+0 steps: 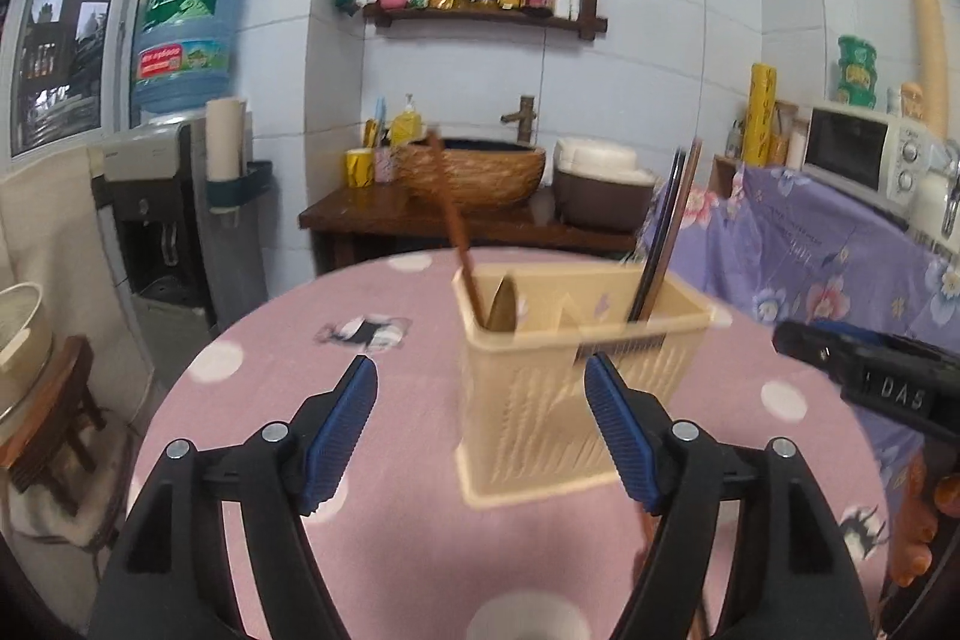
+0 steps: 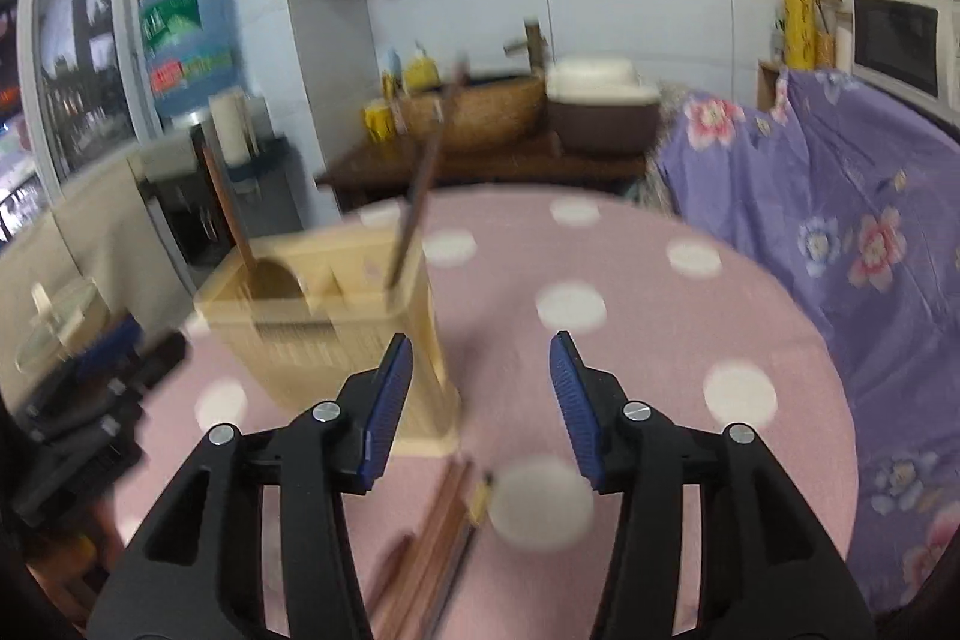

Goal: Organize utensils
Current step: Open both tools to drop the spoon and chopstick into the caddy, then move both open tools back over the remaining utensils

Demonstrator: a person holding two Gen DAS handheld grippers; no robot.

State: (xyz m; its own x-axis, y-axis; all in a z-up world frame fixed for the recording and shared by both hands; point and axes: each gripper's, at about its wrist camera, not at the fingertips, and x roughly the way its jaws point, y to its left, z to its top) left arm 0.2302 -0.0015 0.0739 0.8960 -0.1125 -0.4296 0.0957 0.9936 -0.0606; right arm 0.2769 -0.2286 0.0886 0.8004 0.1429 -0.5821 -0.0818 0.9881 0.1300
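Beige plastic utensil holder [image 1: 576, 370] stands upright near the middle of the round table [image 1: 252, 400] under a pink spotted cloth — central, so either hand can reach it. It is split into compartments: the left one holds a wooden spoon [image 1: 462, 244], bowl down and handle leaning out to the upper left; the right one holds dark chopsticks [image 1: 666, 232], tips down. Sorting by type, by the look of it.

Left gripper [image 1: 480, 430] has its jaws standing well apart with nothing between the blue pads; the holder sits just beyond them, its right front corner behind the right pad. Right gripper [image 2: 480, 400] is about half open, also empty, hanging just right of the holder.

More chopsticks [image 2: 438, 532] lie flat on the cloth below the right gripper, close to the holder's base — these look like the remaining work. My read: the right gripper is open and low so it can pick them up next. Flat, thin sticks on cloth — hard to pinch, may roll.
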